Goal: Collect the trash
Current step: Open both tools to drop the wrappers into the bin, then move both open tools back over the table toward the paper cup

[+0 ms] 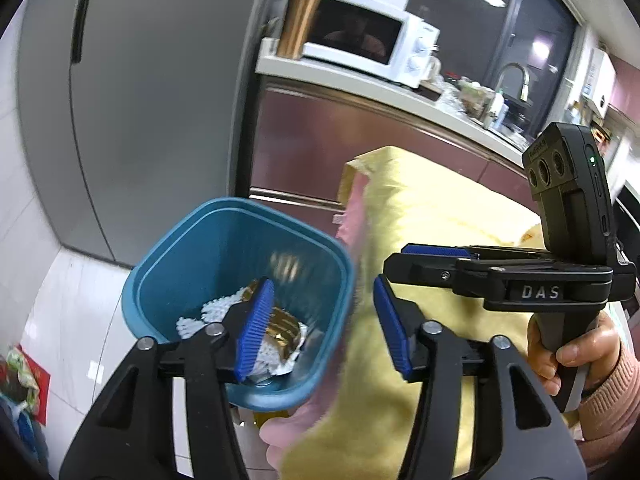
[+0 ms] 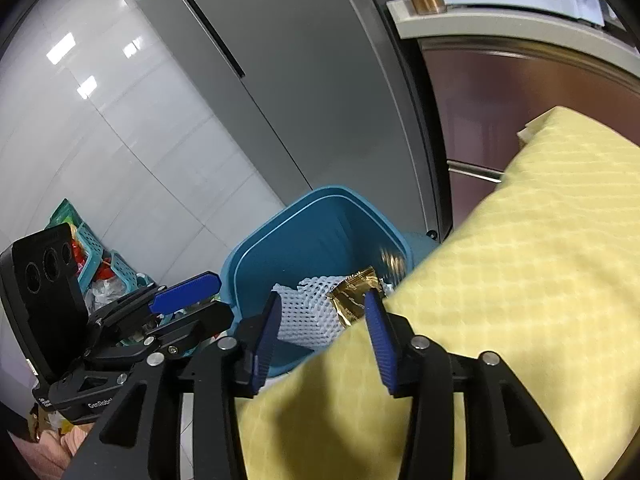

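A blue bin [image 1: 168, 280] [image 2: 280, 240] stands on the floor beside a yellow-covered surface [image 1: 440, 216] [image 2: 540, 260]. White foam netting [image 1: 218, 310] [image 2: 304, 312] and a gold wrapper [image 1: 284, 326] [image 2: 354, 296] lie inside it. A small blurred gold piece [image 1: 286, 266] [image 2: 390, 262] shows against the bin's inner wall. My left gripper [image 1: 324, 326] [image 2: 218, 294] hovers open over the bin's near rim with nothing between its blue pads. My right gripper [image 2: 322, 340] [image 1: 394, 258] is open too, above the yellow edge next to the bin, and holds nothing.
A grey fridge [image 1: 160, 100] rises behind the bin, with maroon cabinets [image 1: 340, 140] and a counter bearing a microwave [image 1: 360, 36] to its right. Green baskets of clutter [image 2: 92, 252] sit on the white tiled floor at the left. A hand [image 1: 560, 344] grips the right gripper's handle.
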The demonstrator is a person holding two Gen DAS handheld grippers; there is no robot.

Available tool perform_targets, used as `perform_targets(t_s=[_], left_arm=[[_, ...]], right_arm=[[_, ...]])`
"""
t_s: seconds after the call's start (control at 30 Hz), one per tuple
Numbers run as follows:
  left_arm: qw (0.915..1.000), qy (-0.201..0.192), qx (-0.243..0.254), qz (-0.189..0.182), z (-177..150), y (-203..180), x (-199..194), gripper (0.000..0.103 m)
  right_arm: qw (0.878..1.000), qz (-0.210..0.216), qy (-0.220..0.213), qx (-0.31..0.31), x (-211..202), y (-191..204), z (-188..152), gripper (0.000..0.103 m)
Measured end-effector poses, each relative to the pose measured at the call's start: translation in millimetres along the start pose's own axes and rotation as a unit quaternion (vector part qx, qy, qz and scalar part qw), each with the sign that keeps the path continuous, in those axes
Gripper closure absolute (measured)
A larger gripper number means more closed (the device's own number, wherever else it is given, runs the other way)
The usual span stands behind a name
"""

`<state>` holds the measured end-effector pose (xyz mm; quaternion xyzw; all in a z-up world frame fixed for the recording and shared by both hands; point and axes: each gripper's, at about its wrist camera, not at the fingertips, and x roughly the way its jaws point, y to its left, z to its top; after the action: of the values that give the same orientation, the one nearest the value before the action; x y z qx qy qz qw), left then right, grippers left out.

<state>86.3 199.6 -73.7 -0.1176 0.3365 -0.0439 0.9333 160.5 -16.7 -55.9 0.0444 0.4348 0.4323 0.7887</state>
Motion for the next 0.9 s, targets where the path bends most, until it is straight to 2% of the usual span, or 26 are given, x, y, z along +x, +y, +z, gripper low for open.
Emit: perform_targets(t_s=[0.17, 0.4, 0.6, 0.9], left_arm=[[0.9996, -0.008, 0.019, -0.019, -1.1, -24.8, -9.6, 0.038], [0.9970, -0.008, 0.045, -0.063, -4.1, -65.8, -10.9, 0.034], [0.9918, 0.004, 0.072, -0.105, -8.7, -106.6, -2.2, 0.033], [0.9819, 0.029, 0.105, -0.155, -14.0, -165.2, 17.6, 0.033]], right_arm=[[1.000, -0.011, -0.026, -0.012, -35.4, -3.2, -11.9, 0.056], [0.996, -0.034, -0.078, -0.013, -100.7, -16.3, -36.8, 0.053], [0.991, -0.072, -0.114, 0.020, -147.1, -40.9, -64.7, 0.053], [0.973, -0.132, -0.161, 0.101, -202.9, -96.4, -108.6, 0.053]])
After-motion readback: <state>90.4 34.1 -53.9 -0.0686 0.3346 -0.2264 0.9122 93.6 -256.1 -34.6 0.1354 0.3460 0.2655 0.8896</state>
